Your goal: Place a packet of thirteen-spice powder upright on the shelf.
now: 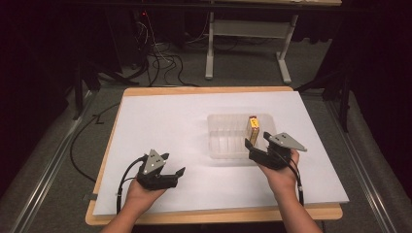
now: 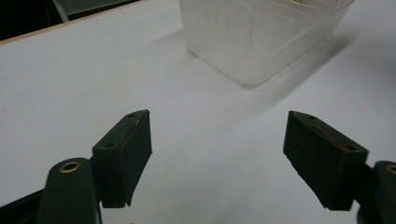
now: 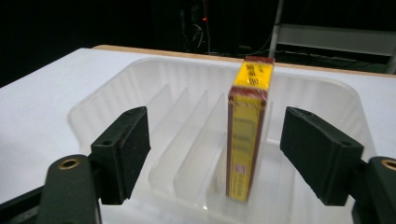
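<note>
A person is holding two claws over a white sheet (image 1: 160, 121) on a wooden table (image 1: 214, 213).

The right claw (image 1: 256, 140) is sitting at the near edge of a see-through plastic tray (image 1: 218, 133). Its jaws are spread wide and are pinching nothing. A tall yellow box (image 3: 247, 130) with dark red edges is standing up on its end inside the tray. In the right gripper view, the box is just ahead of this claw, in the gap between the two jaws but not touching either one. The box is standing in a slot between thin plastic walls, toward the right side of the tray.

The left claw (image 1: 175, 167) is resting low over the bare white sheet. Its jaws are spread wide too, with nothing between them. The tray (image 2: 261, 37) is sitting ahead of this claw and off to its right, well apart from it.
</note>
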Available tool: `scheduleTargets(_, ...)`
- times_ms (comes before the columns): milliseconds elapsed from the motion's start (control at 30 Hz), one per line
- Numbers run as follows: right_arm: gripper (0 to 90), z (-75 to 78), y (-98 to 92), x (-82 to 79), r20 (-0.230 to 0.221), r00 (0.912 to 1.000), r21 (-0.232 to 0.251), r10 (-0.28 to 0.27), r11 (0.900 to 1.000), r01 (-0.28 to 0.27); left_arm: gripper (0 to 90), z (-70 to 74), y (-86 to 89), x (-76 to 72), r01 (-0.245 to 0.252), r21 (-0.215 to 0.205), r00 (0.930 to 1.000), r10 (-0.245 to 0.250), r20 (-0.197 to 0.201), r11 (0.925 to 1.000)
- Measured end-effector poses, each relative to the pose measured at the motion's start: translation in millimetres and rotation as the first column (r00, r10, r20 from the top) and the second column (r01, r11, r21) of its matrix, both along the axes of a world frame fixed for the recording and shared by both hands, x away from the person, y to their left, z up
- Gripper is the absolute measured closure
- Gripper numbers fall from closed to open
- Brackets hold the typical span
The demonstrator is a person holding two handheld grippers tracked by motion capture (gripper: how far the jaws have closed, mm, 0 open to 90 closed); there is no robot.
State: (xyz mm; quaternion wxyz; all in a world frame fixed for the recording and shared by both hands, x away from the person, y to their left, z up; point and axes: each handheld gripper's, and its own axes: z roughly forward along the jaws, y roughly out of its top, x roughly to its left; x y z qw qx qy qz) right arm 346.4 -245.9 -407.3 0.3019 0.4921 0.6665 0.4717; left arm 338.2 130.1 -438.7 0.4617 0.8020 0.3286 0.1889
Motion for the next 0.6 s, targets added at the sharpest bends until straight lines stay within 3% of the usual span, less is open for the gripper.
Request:
scheduleTargets(67,22.7,-0.4,-4.4,-4.6,0.001,1.0,-0.005,0.009,1.0,-0.009,24.2,-0.3,-0.3,0.0,-0.001,-0.002,1.0,0.001,-0.002,1.0)
scheduleTargets(167,19.6,-7.1,-26.5,-23.9,-0.034,0.9986,-0.003,0.039,0.999,-0.039,24.1,-1.4,-1.1,-0.5,0.001,-0.002,1.0,-0.001,-0.007,1.0)
scheduleTargets(233,18.2,-10.0,-32.8,-29.3,-0.042,0.9986,-0.01,0.033,0.999,-0.033,24.2,-1.9,-0.8,-0.8,0.001,-0.003,1.0,-0.001,-0.01,1.0)
scheduleTargets(300,16.4,-22.8,-53.8,-47.4,-0.017,0.9997,0.007,0.015,1.0,-0.015,24.1,-2.4,0.8,-0.9,-0.005,-0.019,0.9998,0.004,-0.02,0.9998)
scheduleTargets(333,15.9,-26.7,-58.9,-50.5,-0.029,0.9995,0.013,0.015,1.0,-0.015,24.1,-2.4,0.7,-0.4,-0.011,-0.027,0.9997,0.011,-0.022,0.9996)
scheduleTargets(400,15.2,-31.0,-64.3,-51.4,-0.052,0.9984,0.004,0.022,1.0,-0.022,24.1,-2.3,0.5,1.4,-0.025,-0.033,0.9994,0.024,-0.027,0.9991)
scheduleTargets(600,16.7,-30.9,-66.5,-51.1,-0.042,0.9989,0.018,0.021,1.0,-0.02,24.1,-1.6,0.5,3.9,-0.047,-0.049,0.9984,0.045,-0.033,0.9977)
